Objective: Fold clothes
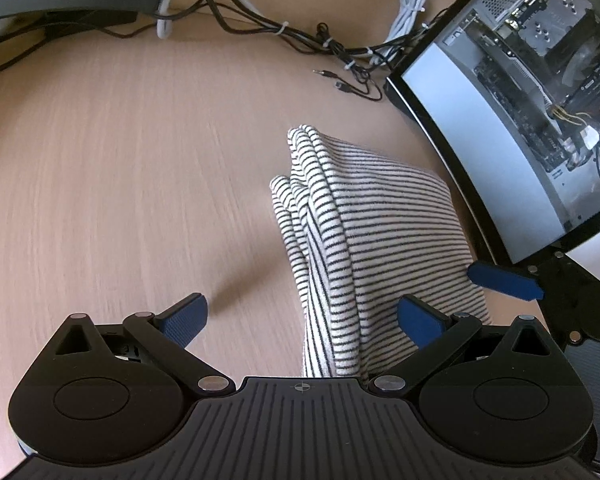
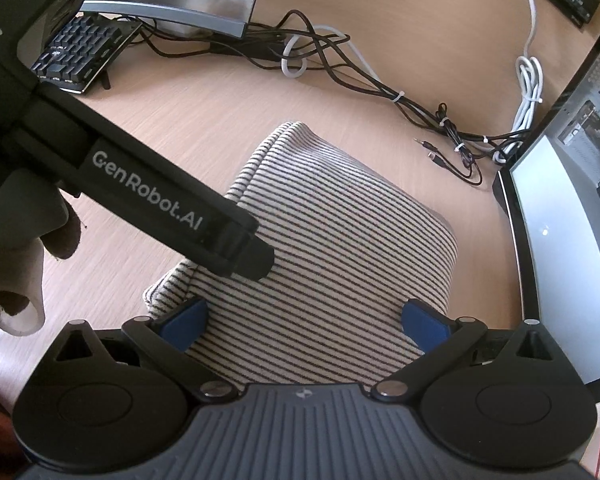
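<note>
The striped garment lies on the wooden desk as a compact, several-layered bundle beside the monitor, both the left gripper and right gripper spread wide and grasping nothing, so folding looks about finished or awaiting one last tuck.

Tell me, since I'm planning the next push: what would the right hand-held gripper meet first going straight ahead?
Probably the folded striped garment directly ahead of the open right hand-held gripper; depth is unclear.

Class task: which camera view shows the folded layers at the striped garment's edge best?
The left wrist view: the striped garment shows its stacked folds side-on. The right wrist view shows mostly its flat top, partly hidden by the left gripper.
</note>
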The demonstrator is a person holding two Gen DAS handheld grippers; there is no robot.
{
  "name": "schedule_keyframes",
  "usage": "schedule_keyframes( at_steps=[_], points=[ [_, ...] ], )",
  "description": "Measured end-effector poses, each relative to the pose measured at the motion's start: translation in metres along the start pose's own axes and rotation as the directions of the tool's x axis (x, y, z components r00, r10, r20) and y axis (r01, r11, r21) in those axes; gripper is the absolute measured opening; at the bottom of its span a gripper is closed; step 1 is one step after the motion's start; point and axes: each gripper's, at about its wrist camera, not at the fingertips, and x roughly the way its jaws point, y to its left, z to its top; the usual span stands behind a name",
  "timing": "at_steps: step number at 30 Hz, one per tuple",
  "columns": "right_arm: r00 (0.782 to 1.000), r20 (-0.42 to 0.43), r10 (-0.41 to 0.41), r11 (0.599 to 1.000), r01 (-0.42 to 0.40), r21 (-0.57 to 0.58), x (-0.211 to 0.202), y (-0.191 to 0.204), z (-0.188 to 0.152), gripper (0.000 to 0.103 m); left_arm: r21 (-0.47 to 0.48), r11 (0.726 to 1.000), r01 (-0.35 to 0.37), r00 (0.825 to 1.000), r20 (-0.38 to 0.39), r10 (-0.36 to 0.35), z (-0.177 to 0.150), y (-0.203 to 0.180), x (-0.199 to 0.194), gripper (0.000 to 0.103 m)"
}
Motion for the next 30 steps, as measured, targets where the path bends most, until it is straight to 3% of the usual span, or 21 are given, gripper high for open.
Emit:
schedule_keyframes(
  at_steps=[4, 8, 11, 15, 19, 25, 30],
  points=[
    [0.999, 0.001, 0.034, 0.999, -0.034, 0.005, -0.007, -0.008, 0.005, 0.103, 0.008, 1.000, -0.004, 1.000, 0.000, 0.004, -0.001, -0.002, 0.000, 0.103],
    [0.989, 0.025, 0.145, 0.989, -0.146, 0.031, -0.018, -0.038, 0.017, 0.103, 0.011, 1.000, -0.005, 1.000, 0.022, 0.005, 0.001, -0.003, -0.001, 0.103],
    [0.984, 0.023, 0.179, 0.983, -0.178, -0.041, -0.015, -0.045, 0.024, 0.103, 0.032, 0.999, -0.030, 0.999, 0.028, 0.029, 0.003, -0.006, 0.000, 0.103],
    [0.984, 0.030, 0.173, 0.963, -0.163, -0.215, -0.019, -0.038, 0.028, 0.103, 0.044, 0.998, -0.037, 0.999, 0.031, 0.036, 0.002, -0.008, -0.001, 0.103],
    [0.983, 0.028, 0.179, 0.946, -0.165, -0.278, -0.022, -0.040, 0.026, 0.103, 0.068, 0.996, -0.062, 0.998, 0.036, 0.060, 0.001, -0.009, -0.001, 0.103],
    [0.984, 0.000, 0.175, 0.965, -0.172, -0.198, -0.022, -0.070, 0.016, 0.103, 0.112, 0.989, -0.098, 0.994, 0.049, 0.093, -0.001, -0.018, 0.001, 0.103],
    [0.978, 0.123, 0.168, 0.985, -0.171, 0.021, -0.026, -0.105, 0.035, 0.103, 0.158, 0.978, -0.135, 0.990, 0.069, 0.126, -0.003, -0.026, 0.002, 0.103]
  ],
)
